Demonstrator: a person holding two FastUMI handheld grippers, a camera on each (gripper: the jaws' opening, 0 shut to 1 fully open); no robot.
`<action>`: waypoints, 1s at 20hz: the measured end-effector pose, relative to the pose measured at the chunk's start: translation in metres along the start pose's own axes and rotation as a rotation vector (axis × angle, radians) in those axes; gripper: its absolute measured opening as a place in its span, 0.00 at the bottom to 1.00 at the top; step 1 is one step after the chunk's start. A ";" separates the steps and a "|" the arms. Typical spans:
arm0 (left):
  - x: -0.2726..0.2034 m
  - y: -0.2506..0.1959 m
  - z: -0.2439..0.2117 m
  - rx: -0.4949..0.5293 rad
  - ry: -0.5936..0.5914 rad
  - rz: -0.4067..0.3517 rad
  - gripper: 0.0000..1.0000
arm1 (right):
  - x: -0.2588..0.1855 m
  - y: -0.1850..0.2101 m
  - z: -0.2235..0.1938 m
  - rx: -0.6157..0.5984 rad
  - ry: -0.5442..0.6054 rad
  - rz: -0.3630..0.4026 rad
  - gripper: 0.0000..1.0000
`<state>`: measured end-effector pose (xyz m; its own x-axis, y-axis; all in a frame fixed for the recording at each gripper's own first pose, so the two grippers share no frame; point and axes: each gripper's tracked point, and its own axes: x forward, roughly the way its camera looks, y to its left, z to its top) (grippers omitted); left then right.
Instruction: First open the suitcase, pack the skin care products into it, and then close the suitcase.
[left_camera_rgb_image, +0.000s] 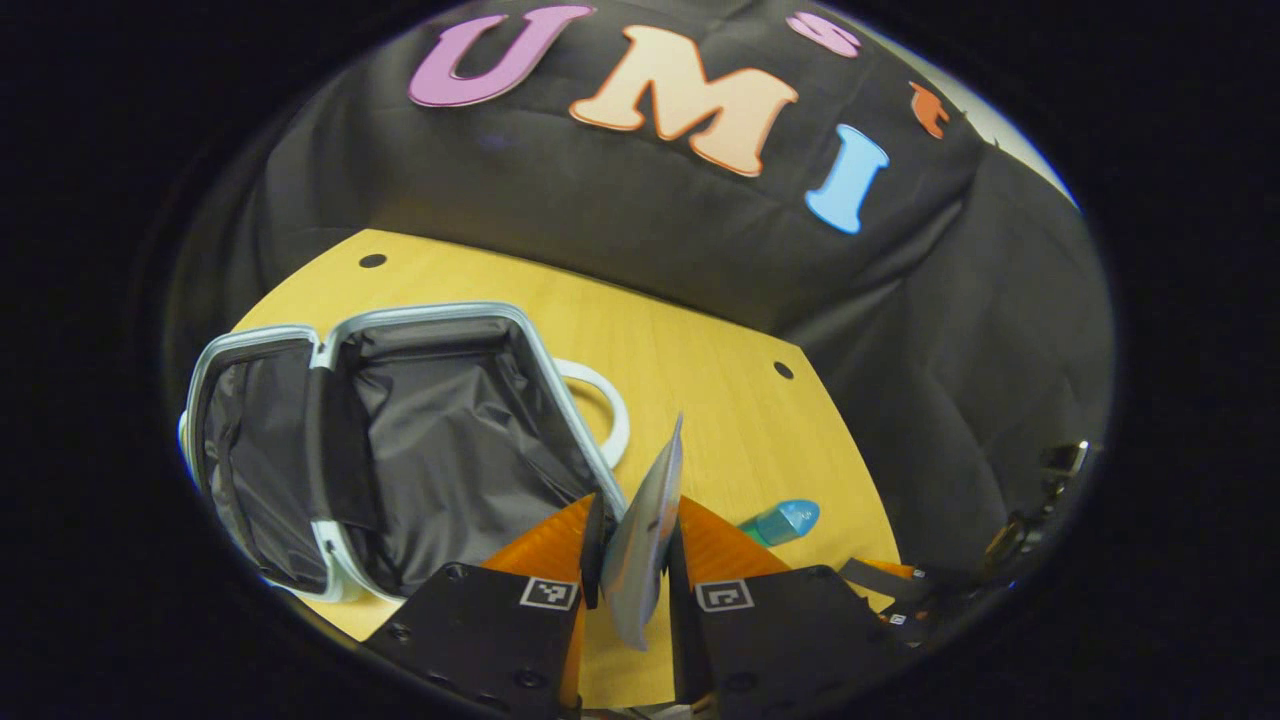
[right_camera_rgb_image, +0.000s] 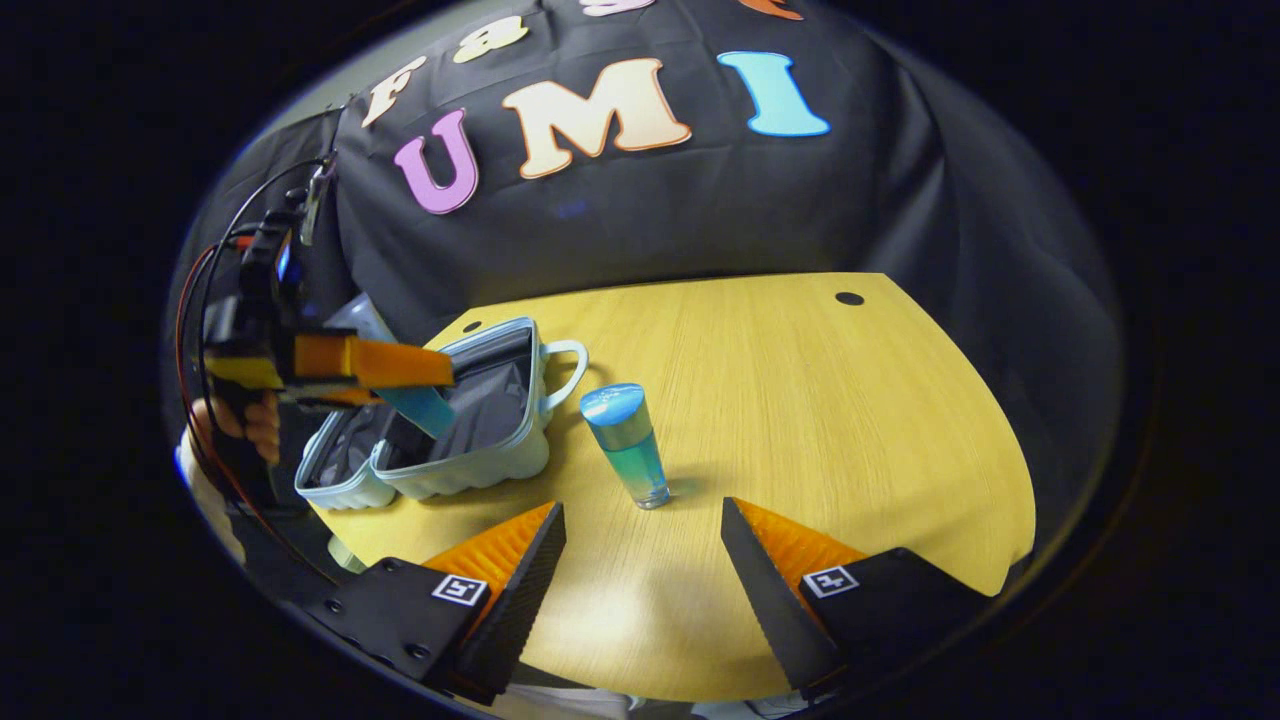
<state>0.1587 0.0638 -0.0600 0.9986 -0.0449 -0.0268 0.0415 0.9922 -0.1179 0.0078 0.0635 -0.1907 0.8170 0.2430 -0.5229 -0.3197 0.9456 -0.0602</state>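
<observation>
Suitcase (left_camera_rgb_image: 400, 440) lay open on the wooden table (left_camera_rgb_image: 700, 360), its dark lining bare, as the left gripper (left_camera_rgb_image: 632, 545) pinched a flat sachet (left_camera_rgb_image: 645, 530) just beside the rim. Carrying it well over the shell before letting go looked wisest. A blue bottle (right_camera_rgb_image: 628, 445) stood upright nearby, ahead of the right gripper (right_camera_rgb_image: 643, 545), whose jaws stood wide and empty.

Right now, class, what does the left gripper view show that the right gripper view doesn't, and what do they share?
Left gripper view: the left gripper close up, both fingers pinching a packet edge-on. Right gripper view: the right gripper, open, and a hand holding the other gripper. Shared: the open suitcase, bottle, table.
</observation>
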 end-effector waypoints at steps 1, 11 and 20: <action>0.000 0.015 0.004 -0.005 0.009 0.018 0.25 | 0.007 0.000 0.001 -0.011 0.004 0.002 0.94; 0.030 0.111 -0.038 -0.093 0.300 0.118 0.25 | 0.063 0.008 0.000 -0.036 0.038 -0.026 0.98; 0.049 0.131 -0.070 -0.113 0.457 0.126 0.30 | 0.089 0.014 -0.002 -0.042 0.030 -0.060 0.98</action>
<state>0.2107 0.1833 -0.1465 0.8784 0.0031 -0.4779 -0.1078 0.9755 -0.1918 0.0746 0.0979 -0.2399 0.8208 0.1793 -0.5423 -0.2913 0.9481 -0.1274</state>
